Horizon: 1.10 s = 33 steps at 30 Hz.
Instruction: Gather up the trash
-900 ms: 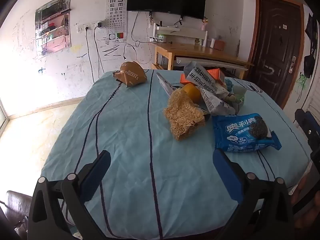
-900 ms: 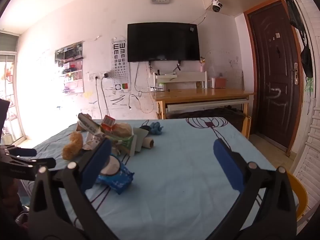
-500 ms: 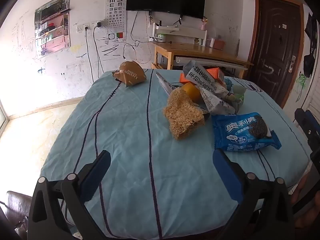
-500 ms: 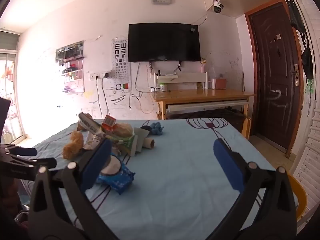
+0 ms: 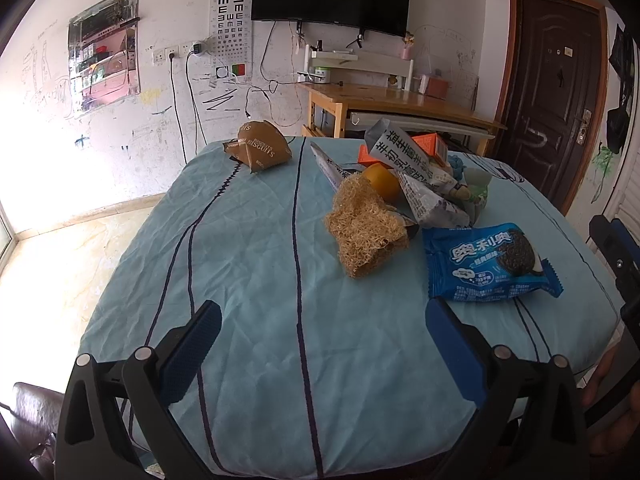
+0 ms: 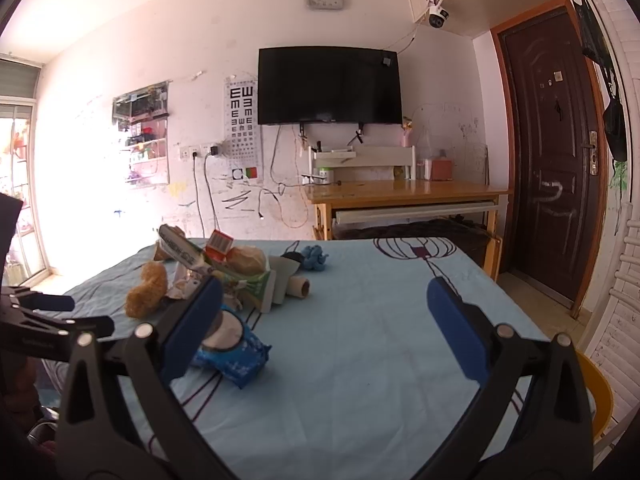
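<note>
Both tongs are spread wide and hold nothing: the left tongs [image 5: 320,328] hang over the near edge of the counter [image 5: 248,264] with its light blue, dark-striped cloth, and the right tongs [image 6: 324,304] hover above the same cloth further round. Seen from the left wrist, the trash lies mostly toward 1 o'clock — a blue glossy cookie packet with a dark sandwich biscuit printed on it [image 5: 490,262] lies flat nearest, just ahead of the right-hand blue pad. Touching its far left corner is a tan, wiry loofah-like fibre clump [image 5: 364,232], and behind that sits a round orange fruit [image 5: 382,182] wedged against a crumpled grey-white foil bag with black printed characters [image 5: 416,172]. An orange carton [image 5: 430,146] pokes out at the back of the heap, and a pale green cup [image 5: 478,184] stands at the heap's right side. Well apart from the pile, at 11 o'clock near the far edge, lies a crushed brown biscuit wrapper [image 5: 258,150]. From the right wrist the same heap sits at 10 o'clock, the cookie packet [image 6: 230,346] partly hidden behind the left blue pad, with a short cardboard tube [image 6: 300,286] and a small blue crumpled lump [image 6: 316,258] on the pile's right fringe.
</note>
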Motion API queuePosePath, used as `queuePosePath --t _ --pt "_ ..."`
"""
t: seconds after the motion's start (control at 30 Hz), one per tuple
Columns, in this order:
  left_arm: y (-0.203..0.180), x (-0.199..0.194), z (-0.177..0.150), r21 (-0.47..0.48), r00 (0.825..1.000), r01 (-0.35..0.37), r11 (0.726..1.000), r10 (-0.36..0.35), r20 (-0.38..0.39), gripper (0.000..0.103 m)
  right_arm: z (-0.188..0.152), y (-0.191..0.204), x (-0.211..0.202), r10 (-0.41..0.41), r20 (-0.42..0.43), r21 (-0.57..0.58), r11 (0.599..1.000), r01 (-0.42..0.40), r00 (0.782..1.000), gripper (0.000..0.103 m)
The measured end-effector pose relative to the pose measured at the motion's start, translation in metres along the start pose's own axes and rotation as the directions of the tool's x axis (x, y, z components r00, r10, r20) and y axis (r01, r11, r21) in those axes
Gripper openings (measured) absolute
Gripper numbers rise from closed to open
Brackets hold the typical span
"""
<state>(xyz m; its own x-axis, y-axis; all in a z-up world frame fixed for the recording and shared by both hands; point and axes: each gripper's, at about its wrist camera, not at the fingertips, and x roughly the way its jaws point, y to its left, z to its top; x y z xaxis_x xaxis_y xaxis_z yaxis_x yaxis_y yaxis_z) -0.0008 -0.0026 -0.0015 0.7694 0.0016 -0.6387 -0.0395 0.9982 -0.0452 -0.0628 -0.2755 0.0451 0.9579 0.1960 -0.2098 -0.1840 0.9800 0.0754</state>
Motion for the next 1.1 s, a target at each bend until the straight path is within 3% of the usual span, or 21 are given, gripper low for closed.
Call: queuePosePath --t 1.1 --pt "-0.0002 0.0039 -0.0001 0.001 1.000 -0.001 1.000 0.001 -0.002 0.097 0.0015 0.0053 -0.0006 0.006 0.000 -0.009 1.000 -0.006 1.000 0.098"
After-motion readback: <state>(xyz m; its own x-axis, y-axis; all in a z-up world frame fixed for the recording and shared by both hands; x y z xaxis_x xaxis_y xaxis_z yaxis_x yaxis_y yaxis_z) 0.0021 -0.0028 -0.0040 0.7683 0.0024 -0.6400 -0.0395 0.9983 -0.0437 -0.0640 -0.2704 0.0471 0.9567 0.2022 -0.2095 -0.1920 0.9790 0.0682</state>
